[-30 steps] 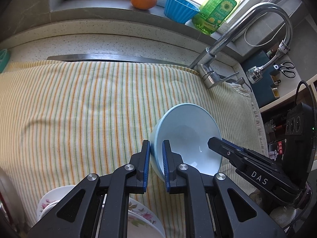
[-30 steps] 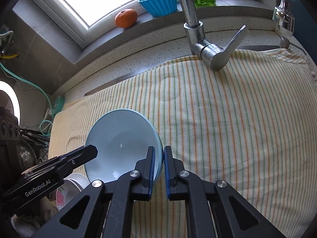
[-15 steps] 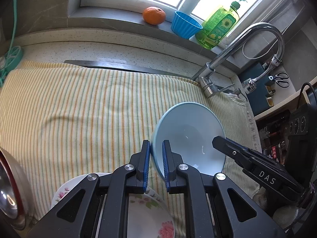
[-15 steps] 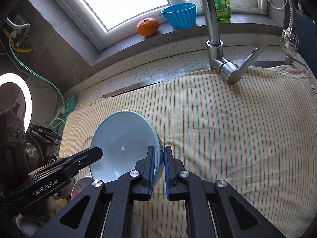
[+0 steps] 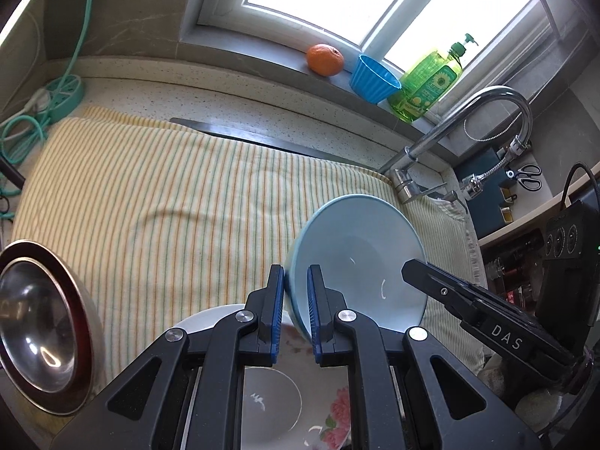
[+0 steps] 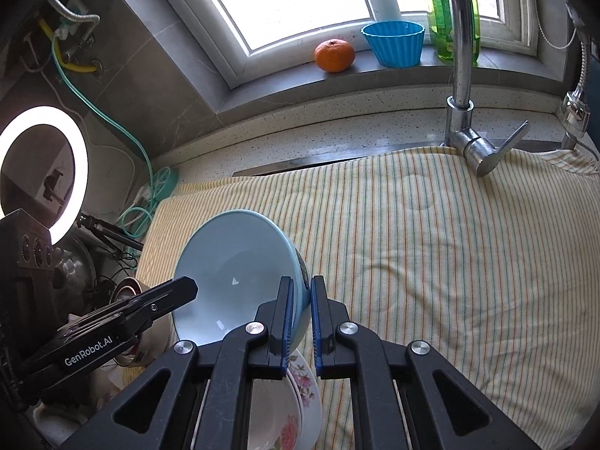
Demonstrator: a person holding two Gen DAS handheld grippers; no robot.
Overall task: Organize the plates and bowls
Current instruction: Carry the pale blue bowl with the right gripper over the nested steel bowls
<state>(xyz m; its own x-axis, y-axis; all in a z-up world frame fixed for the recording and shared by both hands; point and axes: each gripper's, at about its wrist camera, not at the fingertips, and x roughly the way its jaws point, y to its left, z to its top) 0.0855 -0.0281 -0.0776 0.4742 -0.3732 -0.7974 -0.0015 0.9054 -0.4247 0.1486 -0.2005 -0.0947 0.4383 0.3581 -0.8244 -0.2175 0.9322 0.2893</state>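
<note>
A light blue bowl (image 5: 360, 262) is held in the air between both grippers, above the striped cloth. My left gripper (image 5: 295, 311) is shut on its left rim. My right gripper (image 6: 300, 315) is shut on its right rim; the bowl shows in the right wrist view (image 6: 236, 273) too. A white plate with pink flowers (image 5: 270, 397) lies under the left gripper, partly hidden by its fingers. The same plate shows in the right wrist view (image 6: 300, 386) under the right gripper.
A yellow striped cloth (image 5: 157, 202) covers the counter. A steel bowl with a red rim (image 5: 41, 330) stands at the left. A chrome faucet (image 6: 465, 86) rises at the back right. An orange (image 6: 334, 55), a blue cup (image 6: 397, 43) and a green soap bottle (image 5: 431, 82) stand on the sill.
Both grippers have pulled back and up with the blue bowl. The flowered plate and the steel bowl have come further into view below.
</note>
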